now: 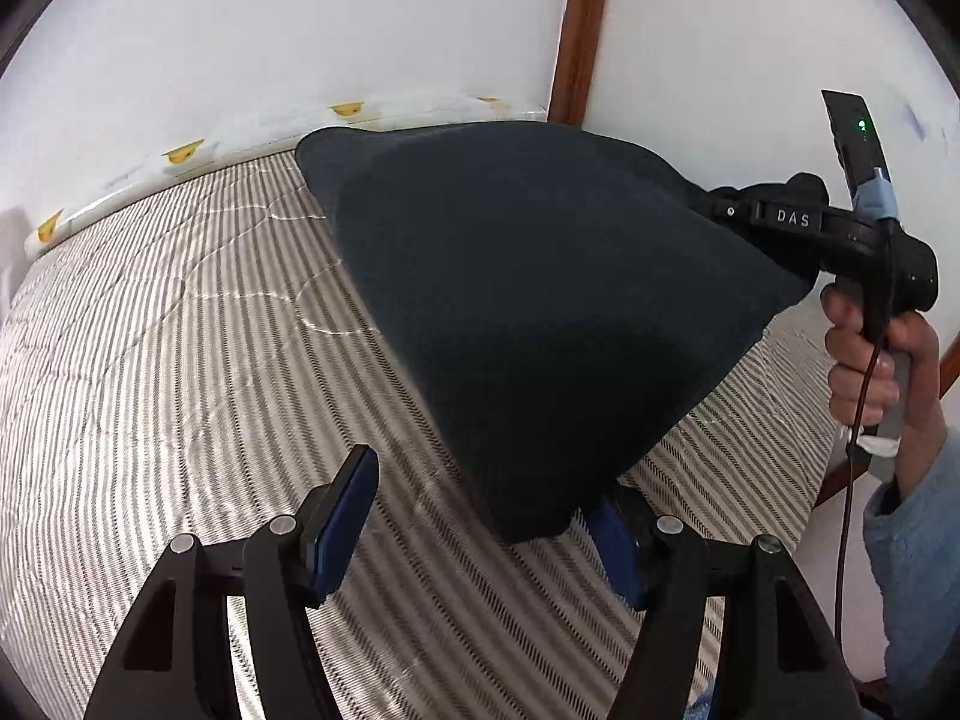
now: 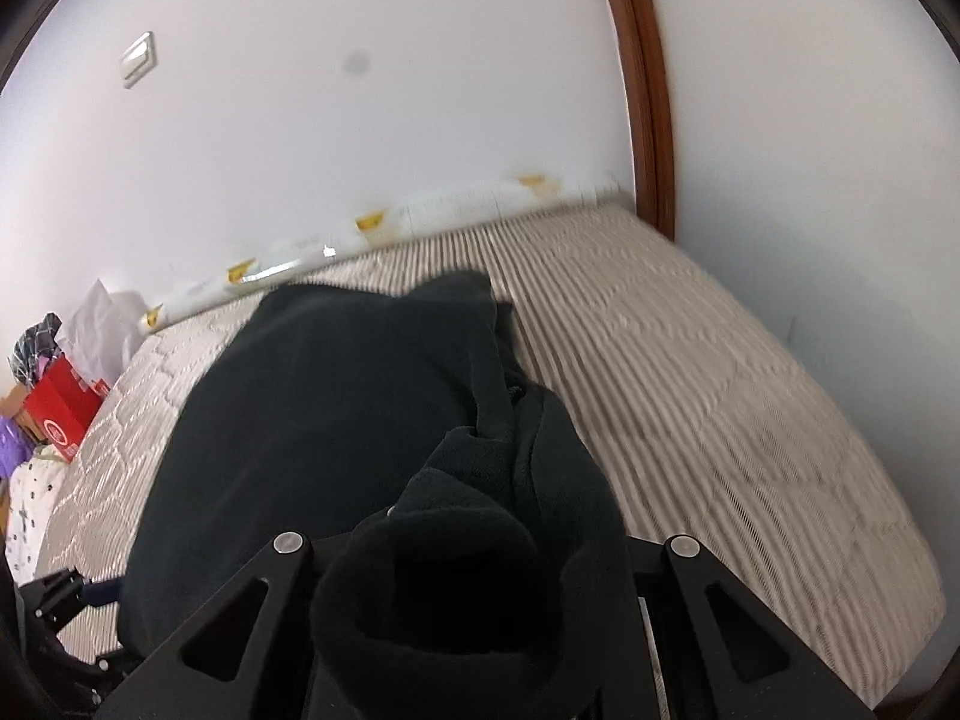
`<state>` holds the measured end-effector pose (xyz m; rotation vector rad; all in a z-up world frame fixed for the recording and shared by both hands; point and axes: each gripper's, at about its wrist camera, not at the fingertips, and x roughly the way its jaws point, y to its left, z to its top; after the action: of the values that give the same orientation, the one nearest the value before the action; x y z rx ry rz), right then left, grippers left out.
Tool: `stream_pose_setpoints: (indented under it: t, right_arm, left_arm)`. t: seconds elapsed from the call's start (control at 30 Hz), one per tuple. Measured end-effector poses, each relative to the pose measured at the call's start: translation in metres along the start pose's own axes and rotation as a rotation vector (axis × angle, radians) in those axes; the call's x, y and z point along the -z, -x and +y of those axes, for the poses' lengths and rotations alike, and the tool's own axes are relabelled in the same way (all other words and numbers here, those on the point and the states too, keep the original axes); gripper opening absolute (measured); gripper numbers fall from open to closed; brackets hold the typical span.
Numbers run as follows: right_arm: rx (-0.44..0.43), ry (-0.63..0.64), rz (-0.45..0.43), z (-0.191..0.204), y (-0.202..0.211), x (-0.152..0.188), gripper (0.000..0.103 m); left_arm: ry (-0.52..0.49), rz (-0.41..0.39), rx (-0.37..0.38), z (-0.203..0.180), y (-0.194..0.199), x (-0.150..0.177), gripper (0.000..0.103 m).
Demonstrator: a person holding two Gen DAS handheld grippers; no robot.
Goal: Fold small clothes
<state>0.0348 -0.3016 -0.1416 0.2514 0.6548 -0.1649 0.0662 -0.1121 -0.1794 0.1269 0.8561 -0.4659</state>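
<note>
Dark fleece garment (image 1: 540,324) hangs above the striped bed (image 1: 180,360) from my right tool (image 2: 480,552), which pinches one corner, while my left tool (image 1: 480,534) stands wide with the lowest corner between its pads, unpressed.

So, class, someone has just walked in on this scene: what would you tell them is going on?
A person is working with a handheld gripper in each hand over a bed with a grey-and-white striped quilted cover. The right gripper is shut on one edge of a dark navy fleece garment and holds it lifted off the bed. The left gripper is open, its blue-padded fingers on either side of the garment's hanging lower corner, not clamped. No fold is made yet.
</note>
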Motion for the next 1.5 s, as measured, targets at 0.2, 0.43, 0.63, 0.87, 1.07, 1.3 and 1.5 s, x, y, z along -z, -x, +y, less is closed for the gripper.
stream_pose_setpoints:
  t: [0.2, 0.43, 0.63, 0.87, 1.07, 1.3, 1.5]
  right_arm:
    - [0.018, -0.012, 0.005, -0.008, 0.003, 0.004, 0.036]
    - [0.081, -0.068, 0.05, -0.027, 0.002, 0.016, 0.07]
    - [0.005, -0.129, 0.1, -0.03, -0.013, 0.017, 0.05]
    - [0.008, -0.089, 0.073, 0.008, -0.027, 0.006, 0.017]
    - [-0.03, -0.1, 0.092, 0.04, -0.057, -0.012, 0.017]
    - [-0.079, -0.042, 0.128, 0.093, -0.098, -0.041, 0.017]
    - [-0.137, 0.043, 0.151, 0.143, -0.117, -0.053, 0.017]
  left_arm:
    - [0.026, 0.006, -0.001, 0.005, -0.006, -0.008, 0.045]
    - [0.033, 0.013, 0.02, 0.018, -0.013, -0.013, 0.034]
    - [0.084, -0.016, 0.038, 0.025, -0.002, -0.008, 0.026]
    - [0.186, -0.068, -0.015, 0.055, 0.002, -0.025, 0.019]
    - [0.255, -0.08, -0.062, 0.103, -0.002, -0.043, 0.018]
    - [0.333, -0.086, -0.151, 0.161, 0.002, -0.047, 0.017]
    - [0.387, -0.076, -0.19, 0.187, 0.017, -0.026, 0.017]
